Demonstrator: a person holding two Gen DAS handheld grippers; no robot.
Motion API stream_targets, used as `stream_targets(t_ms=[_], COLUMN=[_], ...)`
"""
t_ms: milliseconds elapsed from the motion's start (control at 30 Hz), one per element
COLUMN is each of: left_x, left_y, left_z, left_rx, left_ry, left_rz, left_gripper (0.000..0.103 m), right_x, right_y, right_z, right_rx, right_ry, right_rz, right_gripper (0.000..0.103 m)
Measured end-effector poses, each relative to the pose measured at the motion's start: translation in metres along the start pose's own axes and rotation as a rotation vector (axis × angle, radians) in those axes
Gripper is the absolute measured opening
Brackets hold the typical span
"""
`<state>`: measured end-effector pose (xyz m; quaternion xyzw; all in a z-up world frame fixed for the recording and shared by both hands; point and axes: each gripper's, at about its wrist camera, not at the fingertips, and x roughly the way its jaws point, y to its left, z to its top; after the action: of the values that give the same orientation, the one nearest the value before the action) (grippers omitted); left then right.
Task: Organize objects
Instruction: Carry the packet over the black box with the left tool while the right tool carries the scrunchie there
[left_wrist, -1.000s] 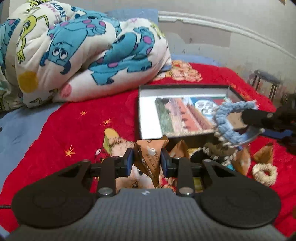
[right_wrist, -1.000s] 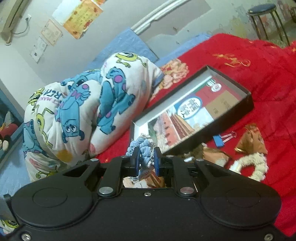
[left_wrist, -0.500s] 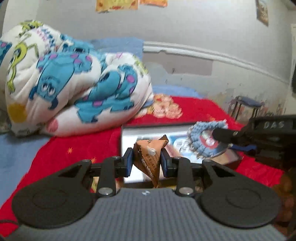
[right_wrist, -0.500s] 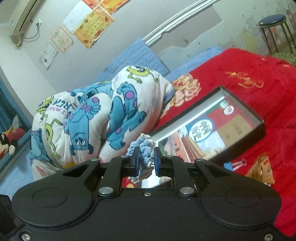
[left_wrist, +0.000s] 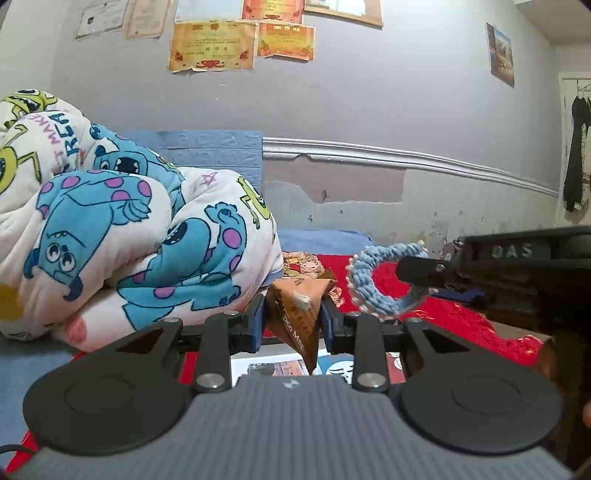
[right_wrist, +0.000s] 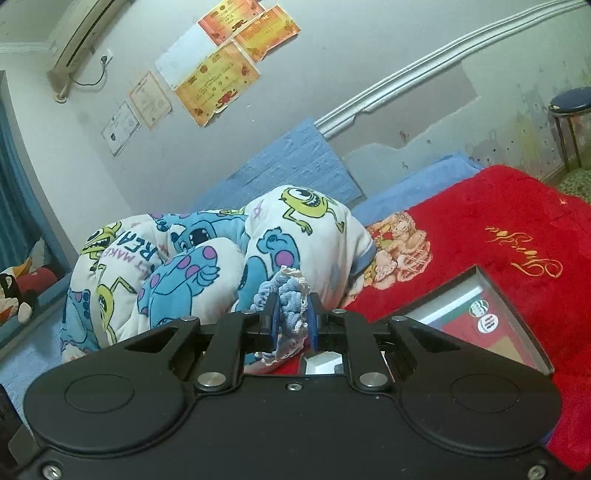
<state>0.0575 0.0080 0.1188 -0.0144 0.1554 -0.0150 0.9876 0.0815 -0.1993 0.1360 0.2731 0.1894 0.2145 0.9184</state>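
Observation:
My left gripper (left_wrist: 291, 319) is shut on a brown triangular snack packet (left_wrist: 301, 314), held up above the bed. My right gripper (right_wrist: 291, 321) is shut on a blue crocheted ring (right_wrist: 290, 306) with a white edge. In the left wrist view that blue ring (left_wrist: 373, 291) hangs from the right gripper's black fingers (left_wrist: 421, 271) just right of the packet. A shallow dark box (right_wrist: 517, 328) with a printed picture inside lies on the red blanket (right_wrist: 480, 236), below and in front of both grippers; only a strip of the box (left_wrist: 266, 363) shows under the left gripper.
A rolled cartoon-print quilt (left_wrist: 122, 236) fills the left of the bed. A blue headboard pad (right_wrist: 295, 162) leans on the wall behind it. A round stool (right_wrist: 570, 107) stands at the far right past the bed. Dark clothes (left_wrist: 578, 155) hang at the right wall.
Both grippers have risen and tilted up with their loads still held. The box and the loose items on the blanket have dropped toward the bottom of both views or out of sight.

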Motion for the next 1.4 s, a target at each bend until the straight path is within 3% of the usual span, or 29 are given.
stream_targets(t_ms=[333,600,1400], left_x=[0.049,0.061,0.074], left_y=[0.009,0.013,0.006], left_z=[-0.049,-0.062,-0.082], left_rx=[-0.04,-0.045,-0.023], left_ry=[0.167,0.204,0.272], left_rz=[0.018,0.016,-0.007], left_gripper=[0.035,0.035,0.035], right_x=[0.043,0.061,0.069], right_y=[-0.066,-0.094,-0.092], right_z=[-0.035,-0.047,-0.057], right_rx=[0.091,0.129,0.142], right_ry=[0.136,0.155,0.212], right_rz=[-0.076,-0.107,-0.107], right_gripper=[0.015,0.015,0.015])
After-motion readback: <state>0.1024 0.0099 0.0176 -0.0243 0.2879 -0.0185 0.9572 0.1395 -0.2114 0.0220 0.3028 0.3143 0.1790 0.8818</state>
